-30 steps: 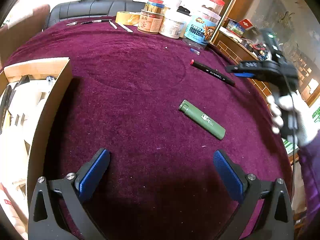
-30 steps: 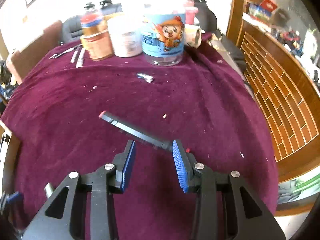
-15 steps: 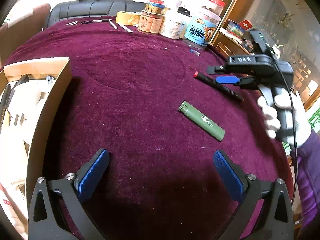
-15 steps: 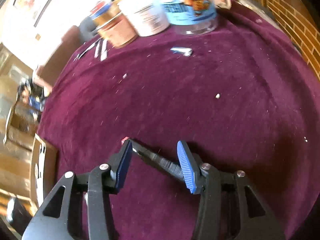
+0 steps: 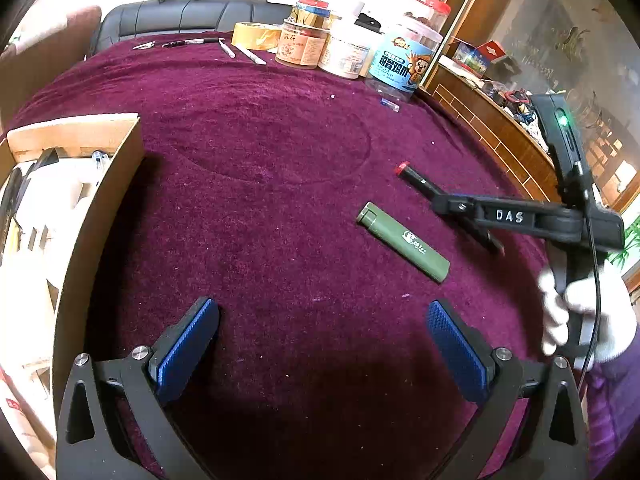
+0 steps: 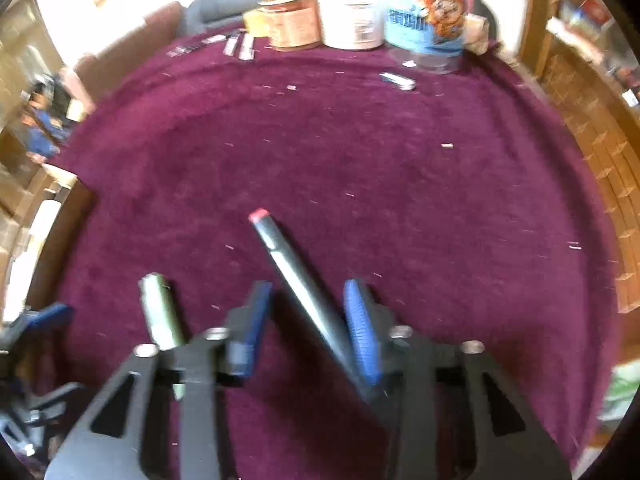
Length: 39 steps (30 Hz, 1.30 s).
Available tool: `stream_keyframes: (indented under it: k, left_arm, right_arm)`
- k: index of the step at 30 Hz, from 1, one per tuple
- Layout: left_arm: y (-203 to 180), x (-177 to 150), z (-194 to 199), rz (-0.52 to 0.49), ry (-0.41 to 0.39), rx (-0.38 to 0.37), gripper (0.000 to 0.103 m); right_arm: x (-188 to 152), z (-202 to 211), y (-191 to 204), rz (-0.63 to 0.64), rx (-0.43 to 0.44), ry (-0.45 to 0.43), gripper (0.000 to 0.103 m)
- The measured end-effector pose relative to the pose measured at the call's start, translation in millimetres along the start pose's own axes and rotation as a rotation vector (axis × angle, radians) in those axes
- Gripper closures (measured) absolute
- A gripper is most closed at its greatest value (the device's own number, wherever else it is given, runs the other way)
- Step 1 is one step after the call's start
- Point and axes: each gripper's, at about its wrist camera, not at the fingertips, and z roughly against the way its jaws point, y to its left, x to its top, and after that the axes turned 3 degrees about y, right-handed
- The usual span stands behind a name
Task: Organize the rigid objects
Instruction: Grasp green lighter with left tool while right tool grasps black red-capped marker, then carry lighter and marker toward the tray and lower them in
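Since earlier, my right gripper [image 6: 308,320] has closed on the black red-capped marker [image 6: 296,276]; left gripper [image 5: 320,352] wide open, empty; green cylindrical tube [image 5: 402,242] at centre right remains unsorted, cardboard box [image 5: 96,184] at left awaits.

I am seeing the maroon-clothed tabletop [image 5: 256,208] carrying a green lighter [image 5: 402,242], jars [image 5: 346,54], tape roll [image 5: 256,35] and cardboard box [image 5: 100,184].
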Motion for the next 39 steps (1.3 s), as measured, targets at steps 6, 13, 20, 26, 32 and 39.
stream_keyframes:
  k: [6,13,20,26,32,39]
  left_arm:
    - [-14,19,-7,0.082,0.071,-0.054,0.006]
    - [-59,46,-52,0.055,0.108,0.046,0.006]
    - [-74,39,-54,-0.15,0.095,0.219,0.084]
    - [-72,37,-53,-0.14,0.078,0.239,0.077]
    - [-88,36,-57,-0.213,0.036,0.226,0.087]
    - [-58,16,7,-0.154,-0.02,0.122,0.087]
  right_arm:
    - [-33,12,-33,-0.215,0.142,-0.121,0.091]
    - [-37,6,-56,-0.331,0.329,-0.166,0.091]
    - [-41,7,-54,-0.321,0.32,-0.163,0.091]
    - [-42,7,-49,-0.306,0.294,-0.165,0.091]
    - [-42,7,-47,-0.286,0.278,-0.174,0.091]
    - [-41,6,-48,-0.278,0.286,-0.181,0.09]
